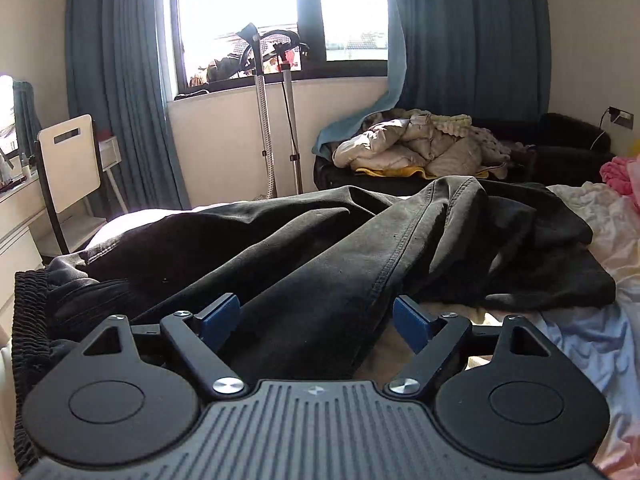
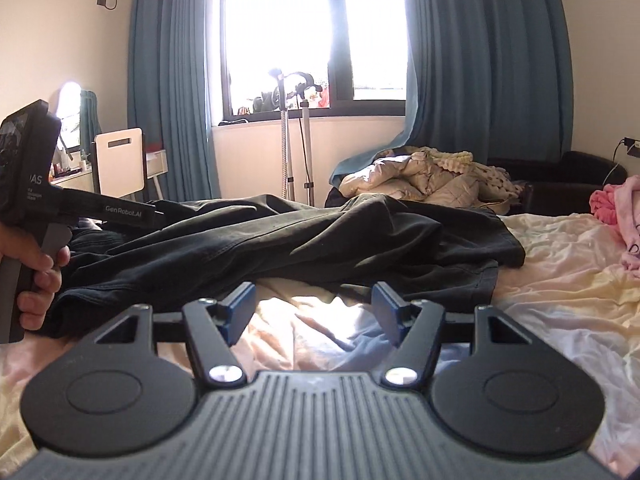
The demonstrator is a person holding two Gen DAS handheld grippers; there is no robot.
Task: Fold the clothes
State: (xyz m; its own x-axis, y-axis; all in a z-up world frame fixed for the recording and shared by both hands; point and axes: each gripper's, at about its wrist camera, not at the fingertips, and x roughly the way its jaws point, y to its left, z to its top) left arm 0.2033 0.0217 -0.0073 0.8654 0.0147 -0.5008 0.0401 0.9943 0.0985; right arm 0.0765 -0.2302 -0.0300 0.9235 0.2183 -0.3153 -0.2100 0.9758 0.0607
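Jaws parted on both grippers, nothing held.
Left gripper (image 1: 316, 320) hovers over the black trousers (image 1: 320, 240) sprawled across the bed (image 2: 560, 280); right gripper (image 2: 312, 312) sits beside their hem. Soft, heavy, limp denim: pinch waistband (image 1: 28, 320) and hem.

The trousers (image 1: 320, 240) lie across the bed (image 2: 560, 280), waistband (image 1: 28, 320) at the left. Behind the bed, right of the garment steamer (image 1: 268, 120) (under the window (image 1: 280, 12)), a heap of bedding (image 1: 420, 144) sits on a sofa (image 1: 568, 136). A chair (image 1: 68, 160) stands far left.
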